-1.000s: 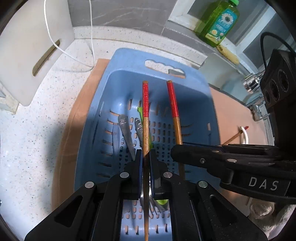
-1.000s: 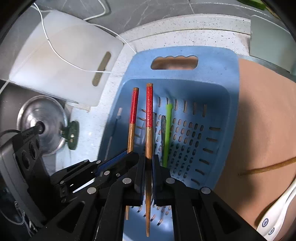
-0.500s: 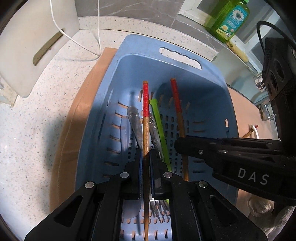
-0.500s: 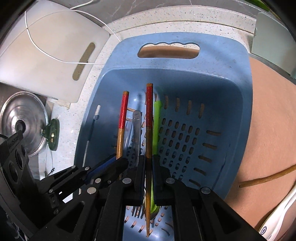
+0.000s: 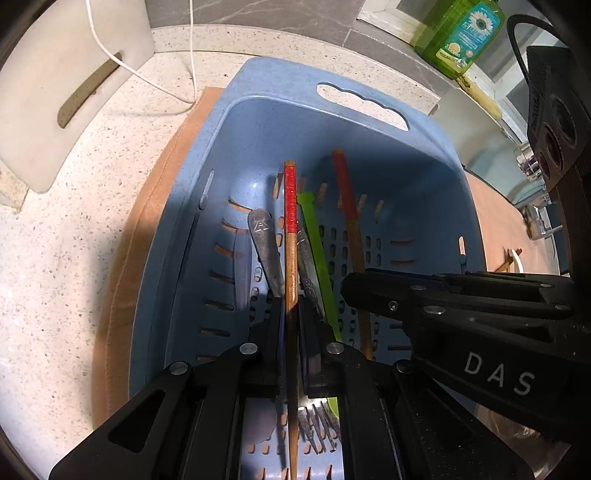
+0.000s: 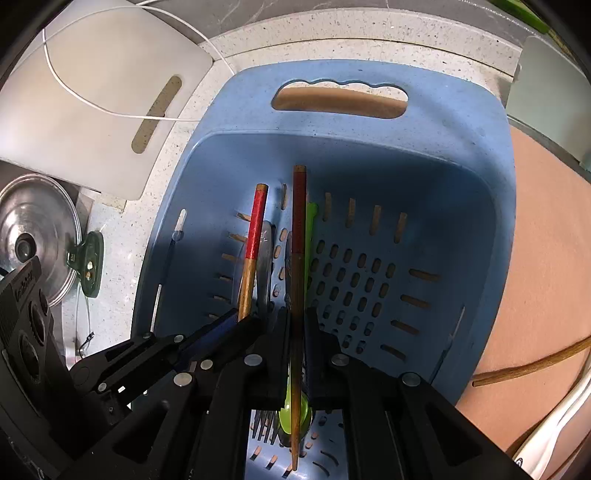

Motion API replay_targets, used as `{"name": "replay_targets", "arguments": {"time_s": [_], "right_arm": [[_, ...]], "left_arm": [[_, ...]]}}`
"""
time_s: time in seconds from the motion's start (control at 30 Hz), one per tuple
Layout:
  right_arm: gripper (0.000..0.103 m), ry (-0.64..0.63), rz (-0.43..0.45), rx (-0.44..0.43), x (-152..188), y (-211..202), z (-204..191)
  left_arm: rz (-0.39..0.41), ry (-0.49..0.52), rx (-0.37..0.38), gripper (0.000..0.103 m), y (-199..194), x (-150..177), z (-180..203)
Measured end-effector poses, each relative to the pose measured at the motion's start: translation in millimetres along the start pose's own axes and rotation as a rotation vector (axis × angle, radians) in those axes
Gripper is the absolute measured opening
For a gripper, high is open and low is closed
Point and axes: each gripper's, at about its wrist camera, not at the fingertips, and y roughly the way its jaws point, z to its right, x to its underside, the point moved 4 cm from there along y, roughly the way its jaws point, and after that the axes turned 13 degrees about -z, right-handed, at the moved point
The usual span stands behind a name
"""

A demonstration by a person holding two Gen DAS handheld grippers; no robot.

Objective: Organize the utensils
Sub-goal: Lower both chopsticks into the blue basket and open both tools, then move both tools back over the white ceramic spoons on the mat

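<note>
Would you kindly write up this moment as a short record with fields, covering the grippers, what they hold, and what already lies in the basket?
left gripper: shut on left chopstick, red end pointing away
right gripper: shut on right chopstick, red end pointing away
container: blue slotted basket, under both grippers
already in basket: green spoon, forks, metal handles
beneath basket: tan mat on speckled counter
nearby: white cutting board, green soap bottle, metal lid
</note>
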Motion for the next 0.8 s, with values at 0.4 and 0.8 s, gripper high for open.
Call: {"name": "replay_targets", "arguments": {"time_s": [0.4,0.8], "right_arm": [[0.010,0.001,0.005,-0.032,3.1,-11.0,5.7],[0.020,-0.040,0.114,-0.105,30.2,-71.6,30.6]], "left_arm": [[0.005,-0.014,-0.018,0.008,-1.8,-0.2,-0.2],[0.092,0.033,-0.044,0.014,-47.4,15.6,8.0]]}}
